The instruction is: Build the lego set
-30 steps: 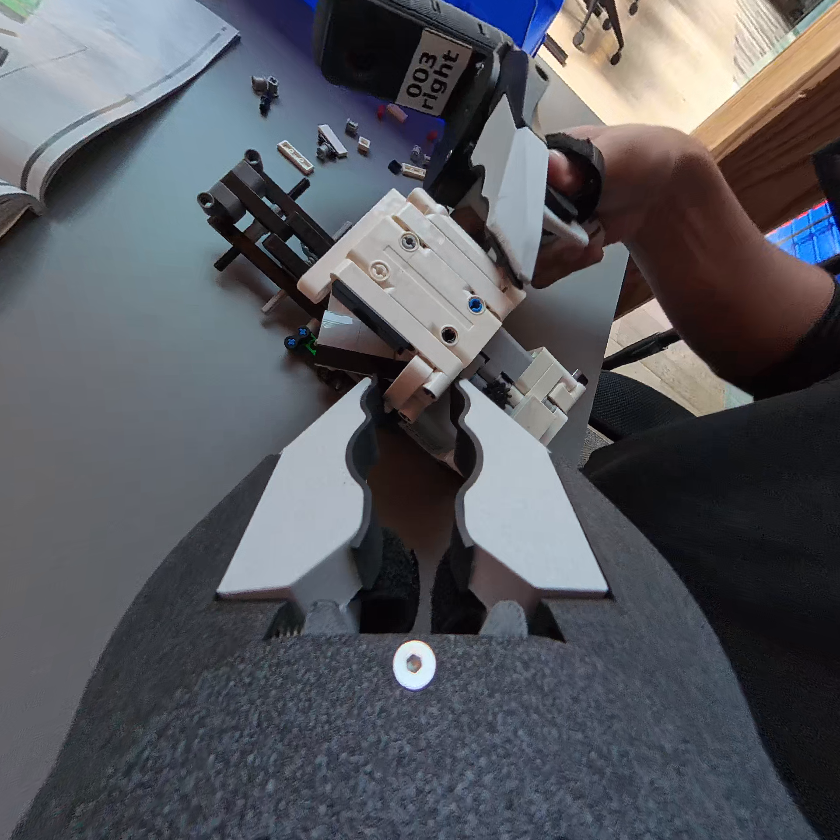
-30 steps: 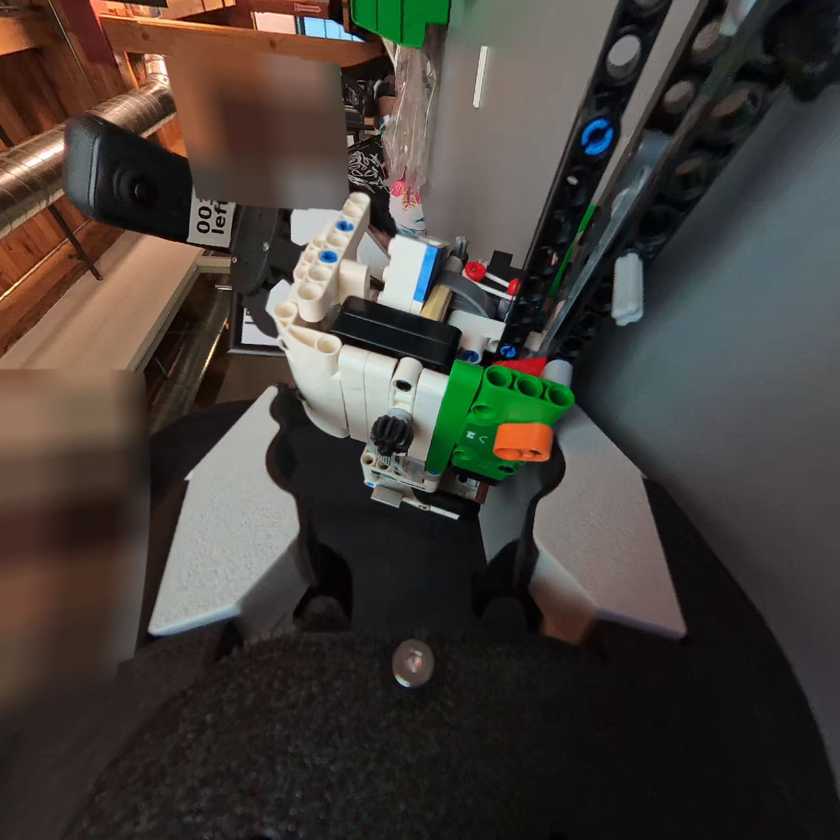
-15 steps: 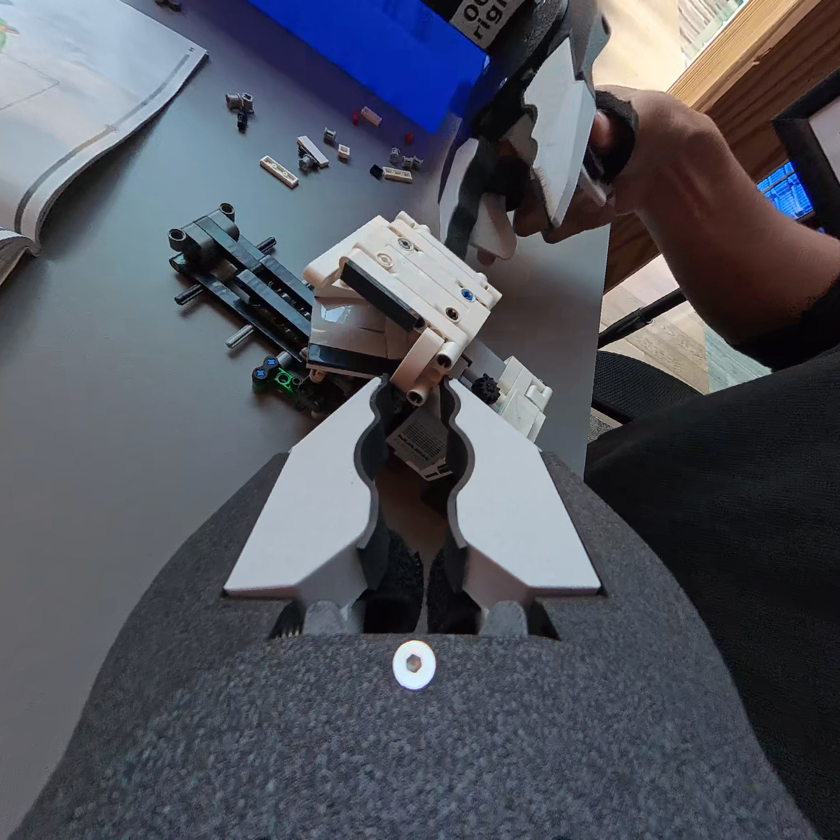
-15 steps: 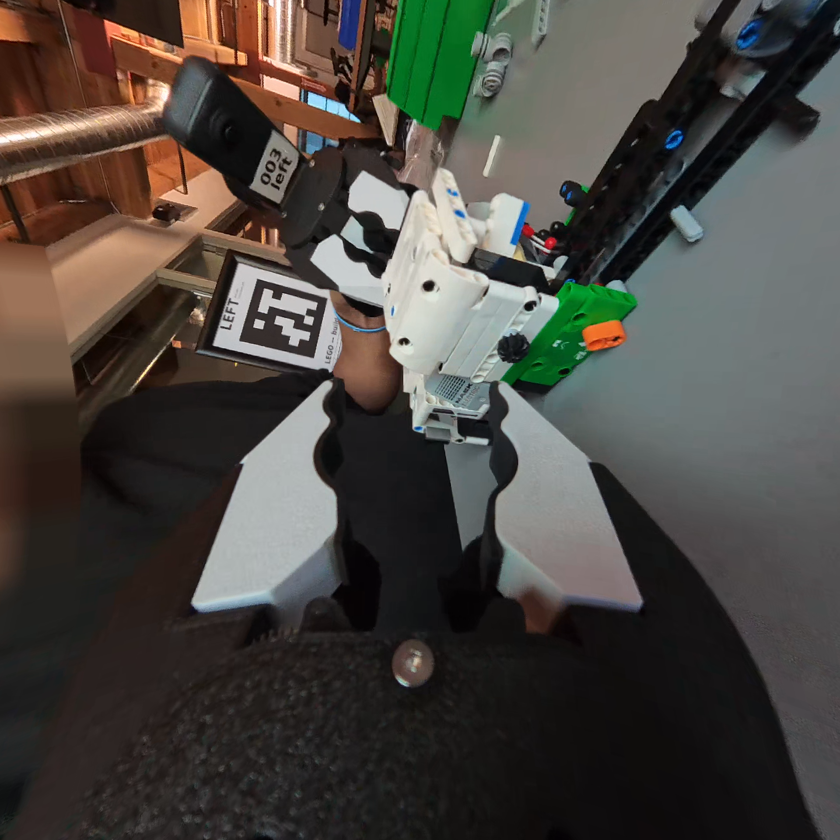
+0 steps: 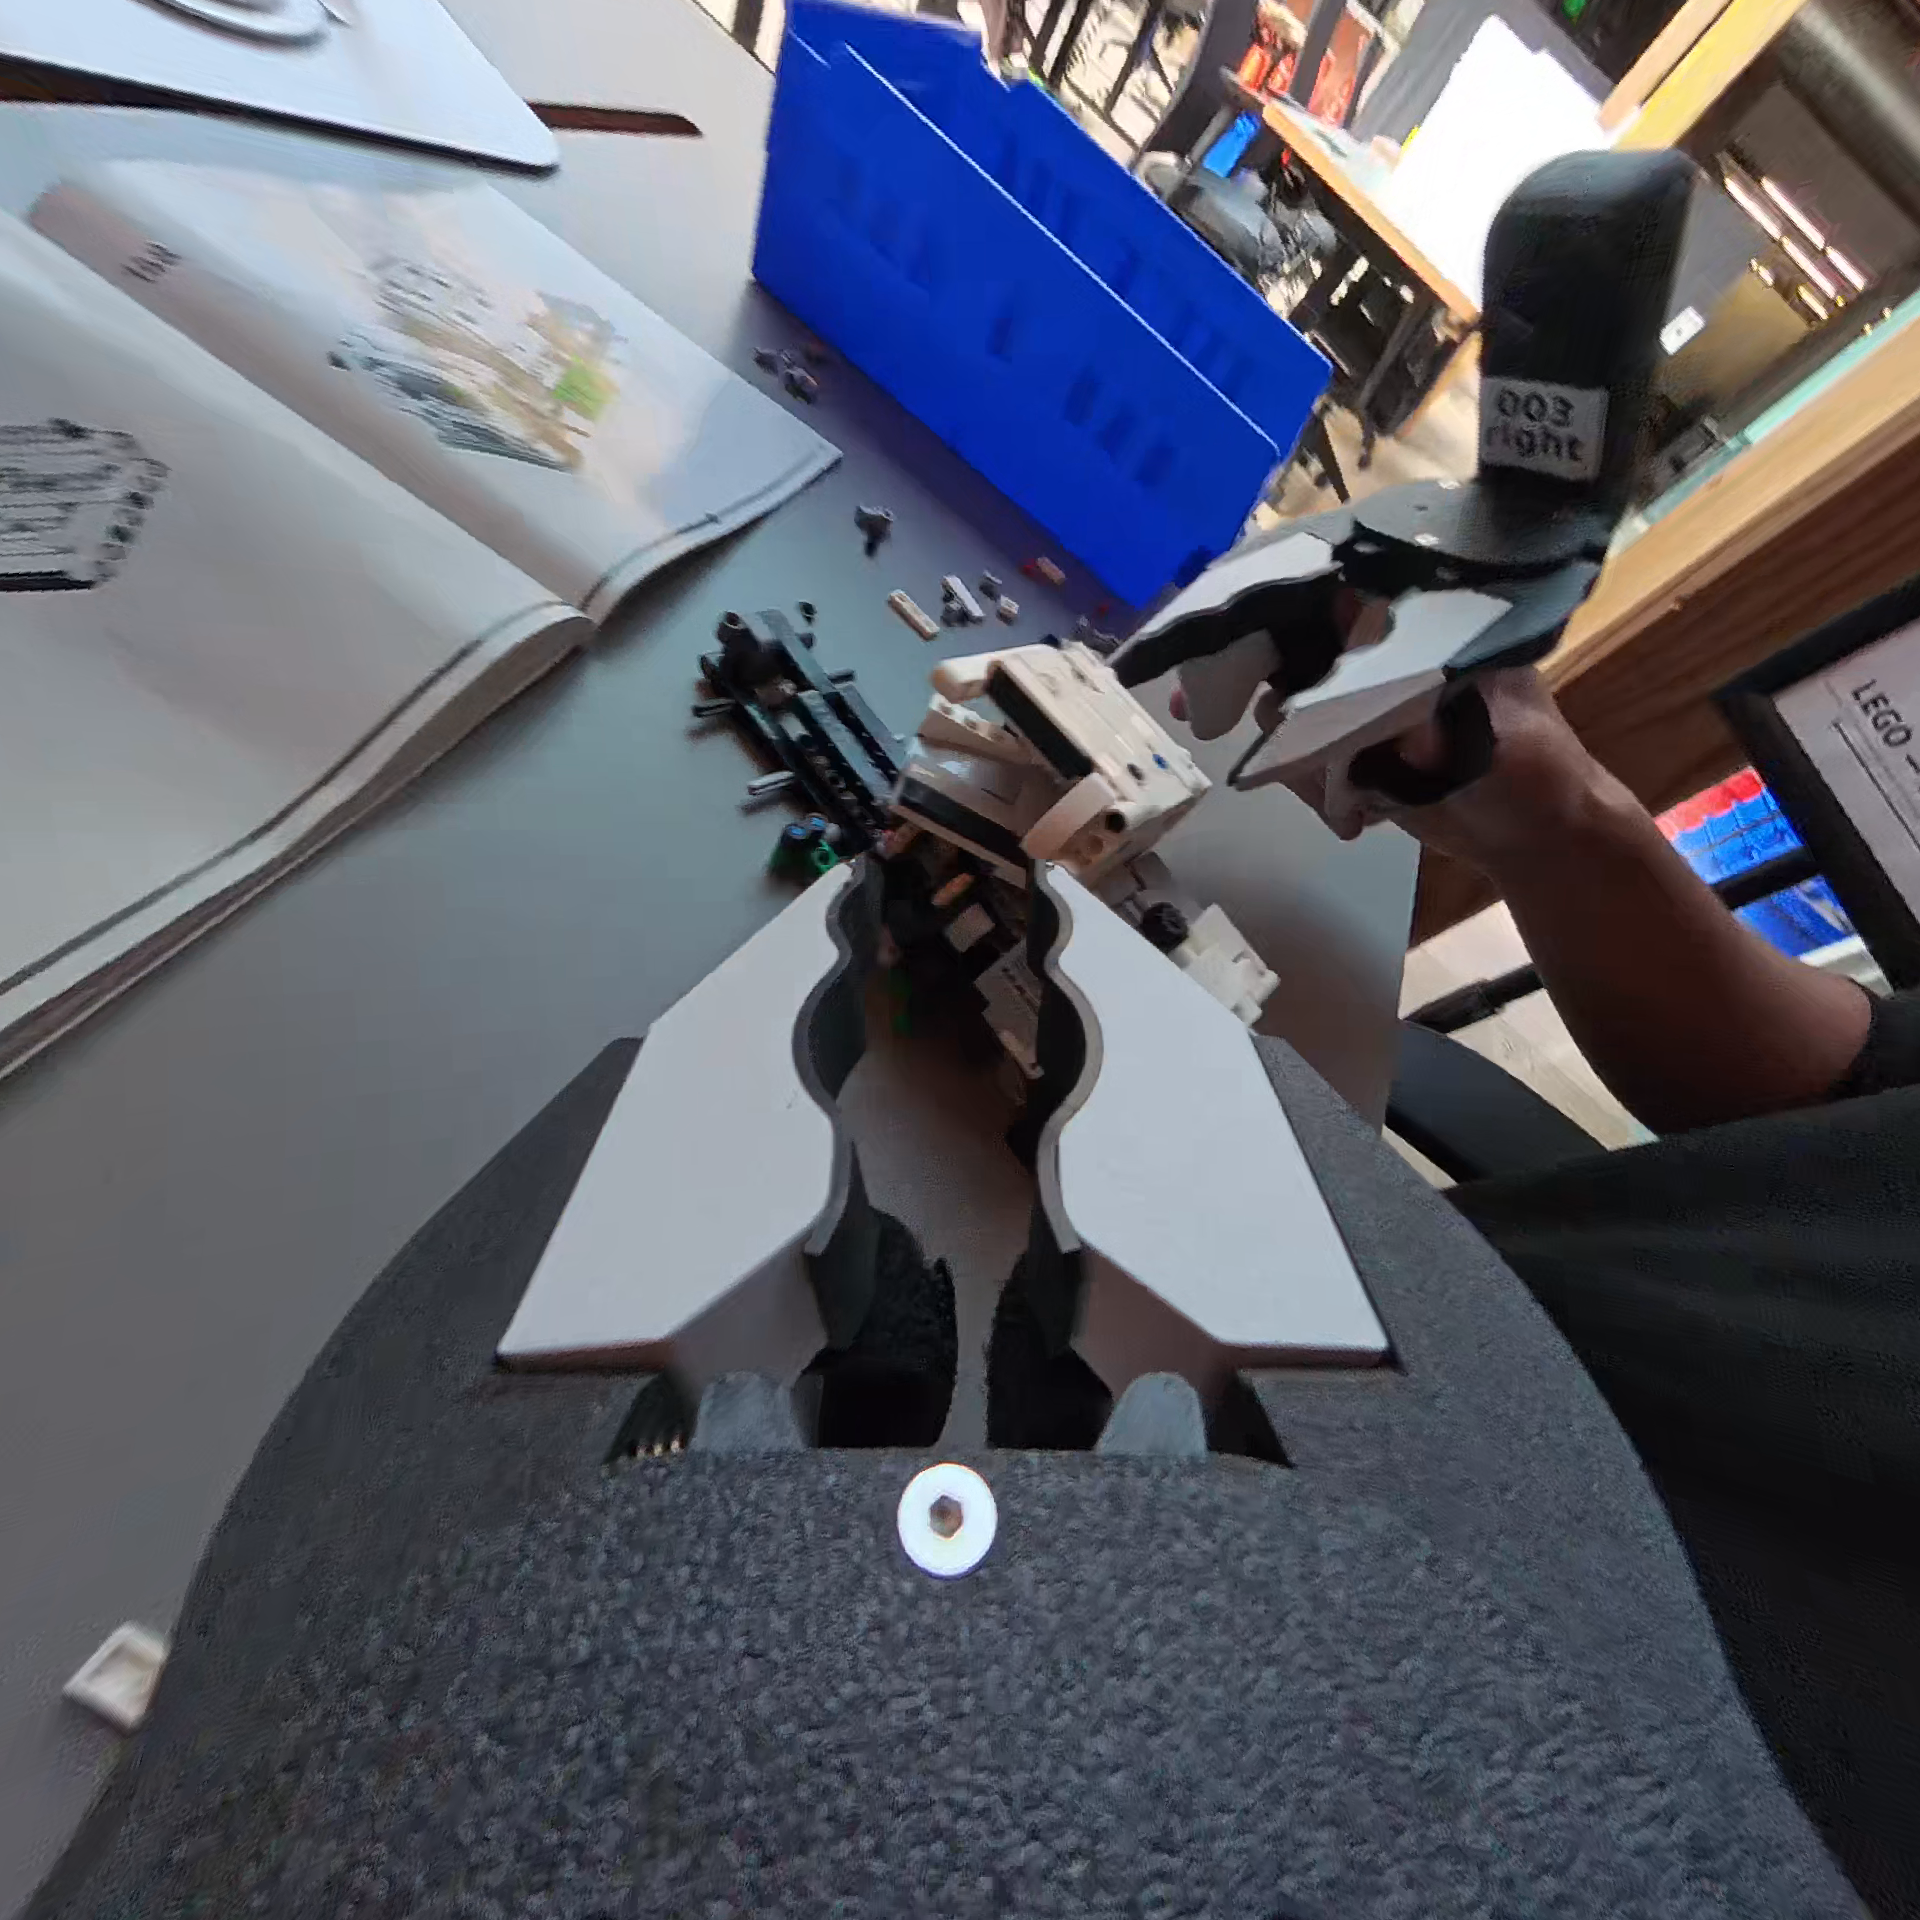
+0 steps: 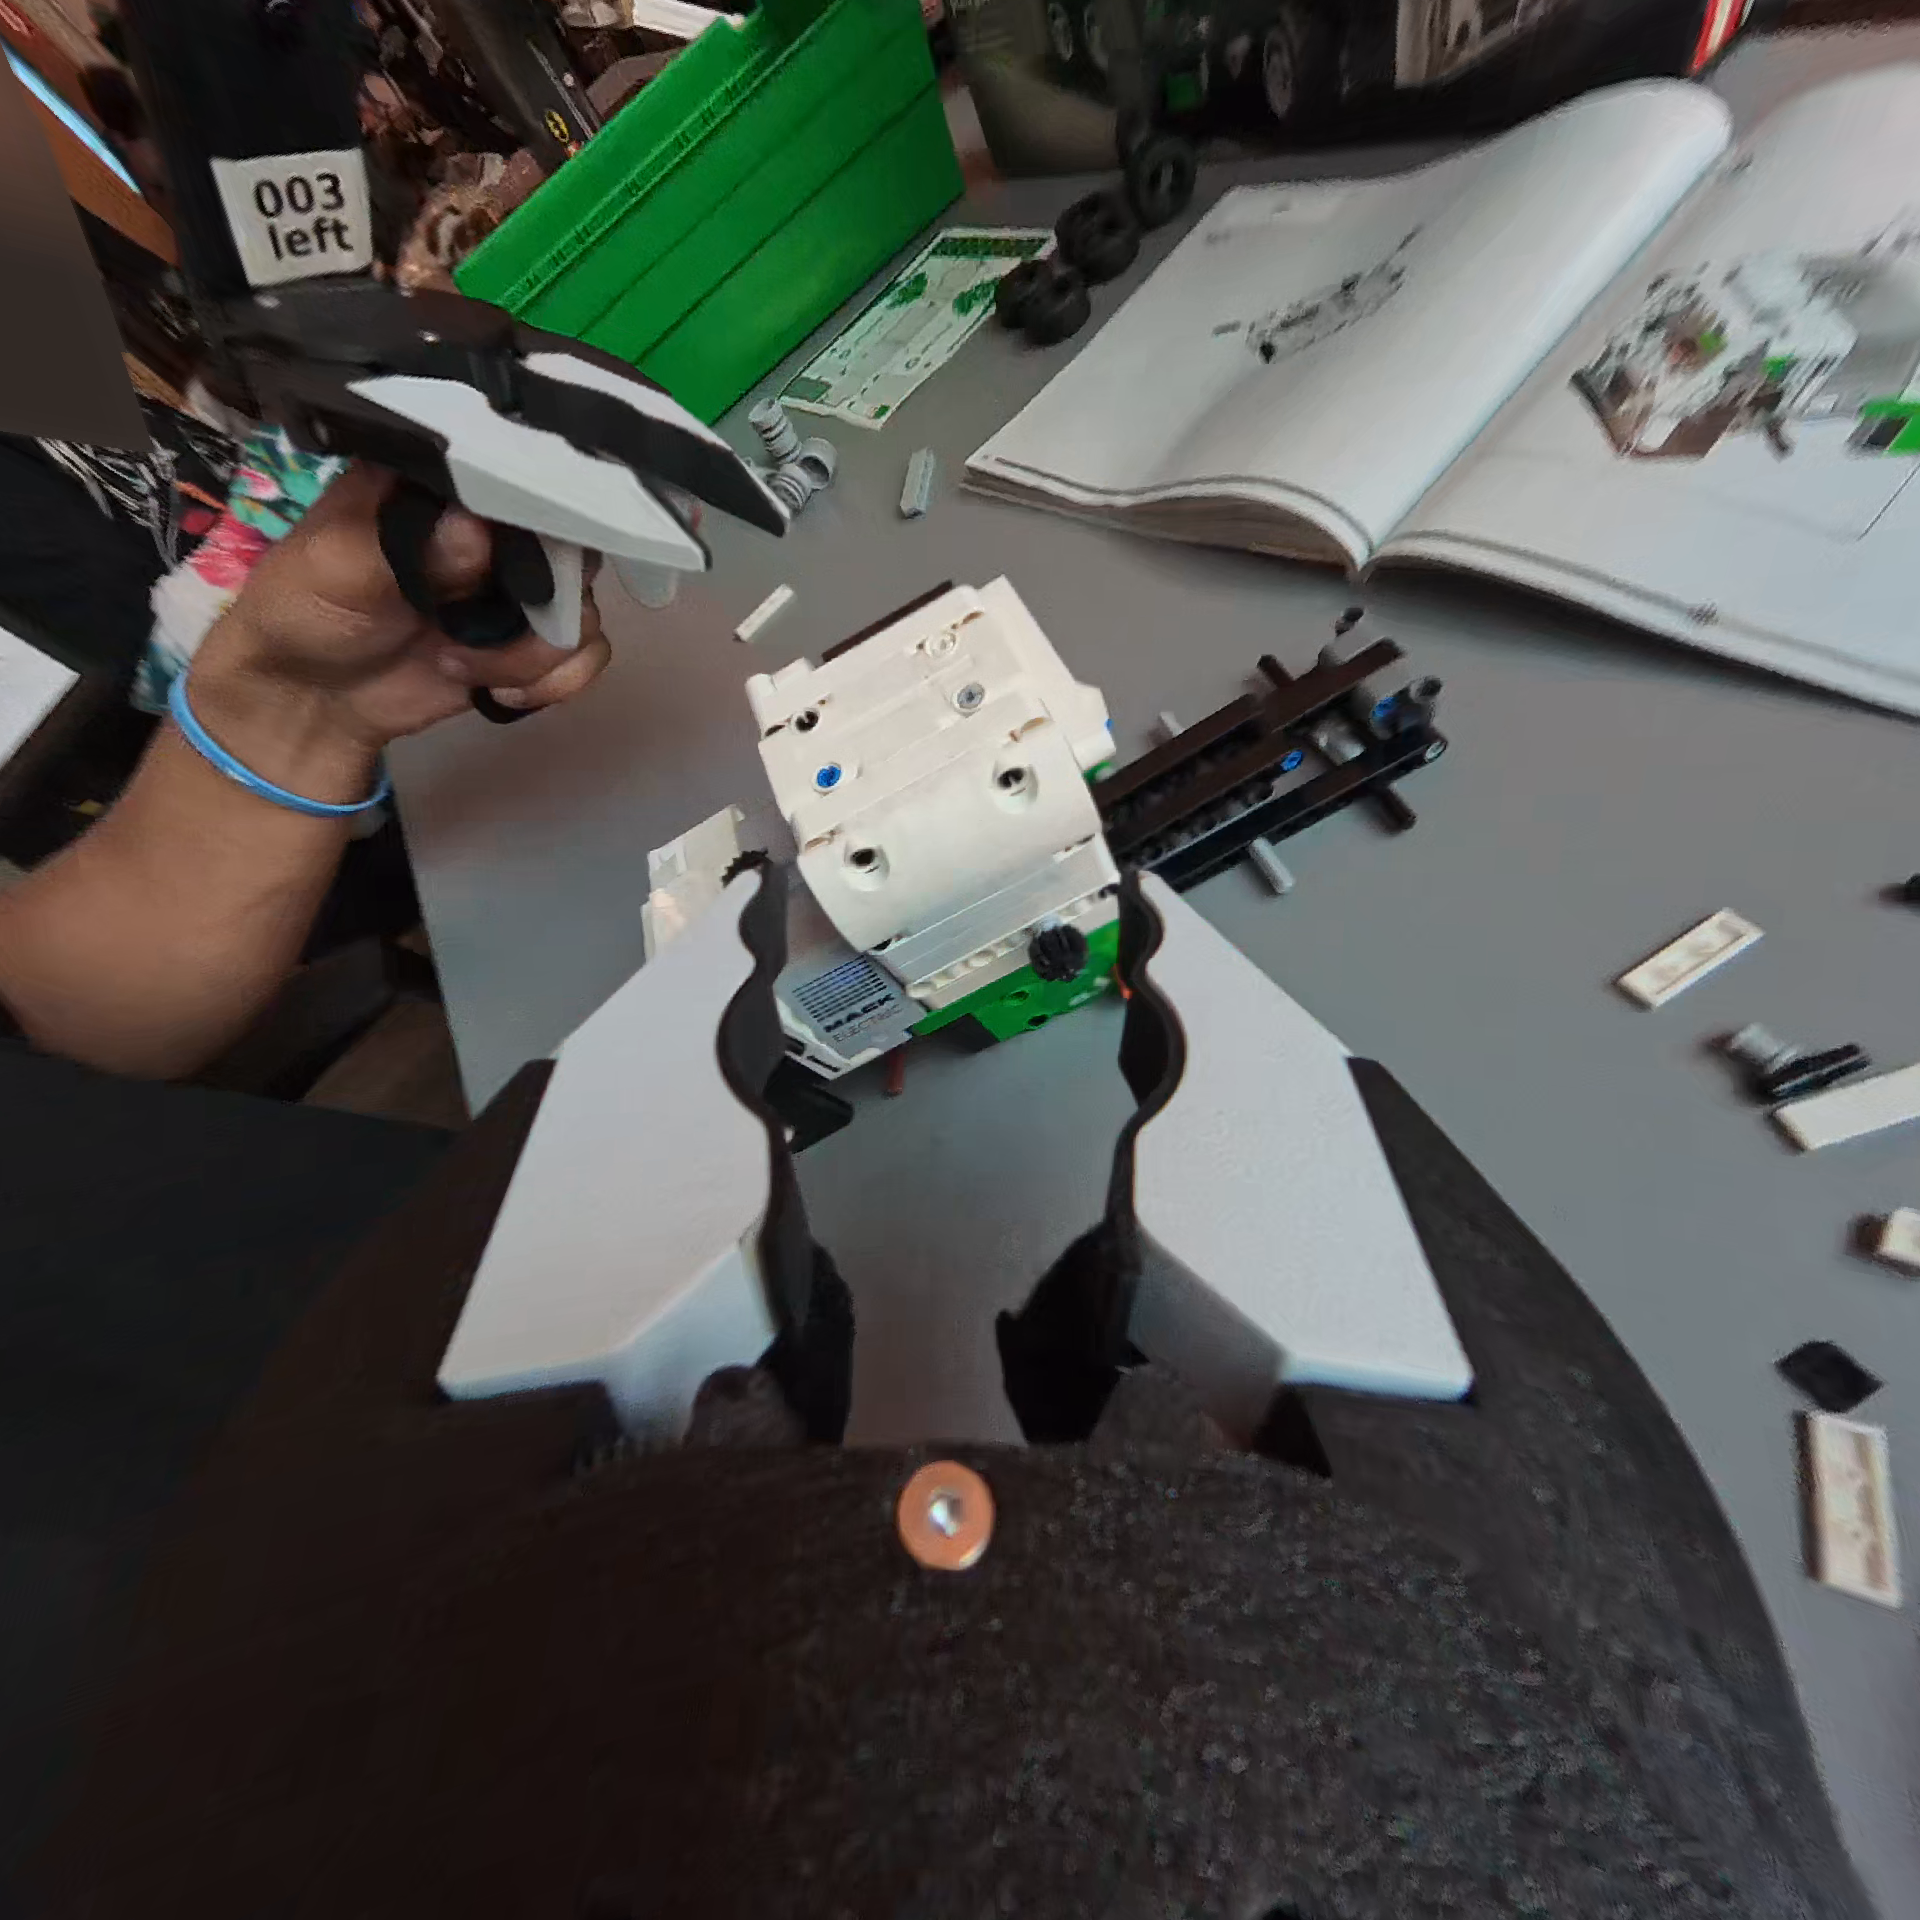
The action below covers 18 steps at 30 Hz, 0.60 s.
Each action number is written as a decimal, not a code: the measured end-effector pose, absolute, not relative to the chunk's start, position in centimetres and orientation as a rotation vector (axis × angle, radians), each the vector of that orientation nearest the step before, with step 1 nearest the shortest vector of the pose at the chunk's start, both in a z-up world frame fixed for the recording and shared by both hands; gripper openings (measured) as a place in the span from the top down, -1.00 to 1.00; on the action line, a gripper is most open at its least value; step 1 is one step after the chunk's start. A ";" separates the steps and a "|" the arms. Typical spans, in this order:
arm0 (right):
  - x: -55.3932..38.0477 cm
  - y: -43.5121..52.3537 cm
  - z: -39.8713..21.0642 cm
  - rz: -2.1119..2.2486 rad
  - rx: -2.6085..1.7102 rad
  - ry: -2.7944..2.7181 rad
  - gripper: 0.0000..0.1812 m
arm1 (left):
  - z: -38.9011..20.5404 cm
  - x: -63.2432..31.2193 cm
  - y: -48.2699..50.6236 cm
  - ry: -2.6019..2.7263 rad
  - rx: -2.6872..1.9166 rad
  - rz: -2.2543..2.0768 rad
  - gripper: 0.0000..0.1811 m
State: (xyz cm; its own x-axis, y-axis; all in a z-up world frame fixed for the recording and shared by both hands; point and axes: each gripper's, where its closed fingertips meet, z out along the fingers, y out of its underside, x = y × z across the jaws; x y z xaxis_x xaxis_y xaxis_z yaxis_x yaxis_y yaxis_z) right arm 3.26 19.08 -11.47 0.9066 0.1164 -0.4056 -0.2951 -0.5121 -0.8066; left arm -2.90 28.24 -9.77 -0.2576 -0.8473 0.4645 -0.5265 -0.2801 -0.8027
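Observation:
The lego model point(image 6: 935, 790), a white cab block on a green base with a long black beam frame point(image 6: 1268, 758), lies on the dark grey table point(image 6: 1507, 1039). My right gripper point(image 6: 945, 888) is open wide, its tips just short of the model on either side and not touching it. In the left wrist view the right gripper point(image 5: 1179, 717) hovers just right of the model point(image 5: 1049, 748). My left gripper point(image 5: 945, 883) is slightly open and empty, just short of the model. In the right wrist view the left gripper point(image 6: 743, 540) is raised at the upper left, clear of the model.
An open instruction booklet point(image 5: 312, 468) lies behind the model, also in the right wrist view point(image 6: 1455, 364). A blue bin point(image 5: 1018, 312), a green bin point(image 6: 727, 208), black wheels point(image 6: 1091, 249) and a sticker sheet point(image 6: 914, 312) stand at the back. Small loose parts point(image 6: 1683, 956) lie right of the model.
The model was held up between both grippers; now it lies on the table. Both grippers have let go and pulled back, the right one opening wide.

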 end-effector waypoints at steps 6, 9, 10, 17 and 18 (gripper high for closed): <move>3.1 20.7 -11.5 0.163 -1.988 -0.150 0.05 | -12.5 -3.1 30.7 1.725 -1.718 -1.416 0.67; 2.6 21.4 -12.1 0.183 -2.008 -0.169 0.02 | -13.3 -2.2 29.6 1.836 -1.637 -1.407 0.63; 2.4 21.6 -12.3 0.212 -2.018 -0.165 0.02 | -13.5 -1.8 29.2 1.875 -1.610 -1.406 0.62; 2.3 22.3 -13.1 0.285 -2.054 -0.152 0.19 | -13.4 1.0 26.1 1.991 -1.579 -1.668 0.61; 2.3 22.2 -13.1 0.291 -2.054 -0.157 0.19 | -13.1 1.1 25.6 1.988 -1.592 -1.736 0.61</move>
State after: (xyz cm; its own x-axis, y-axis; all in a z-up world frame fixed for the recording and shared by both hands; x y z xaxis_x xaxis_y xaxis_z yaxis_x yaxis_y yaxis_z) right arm 2.31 22.24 -13.13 0.9625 0.2329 -0.1393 -0.0110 -0.4795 -0.8775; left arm 1.12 25.58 -13.11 -0.4652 -0.6990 0.5431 -0.6321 -0.1672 -0.7566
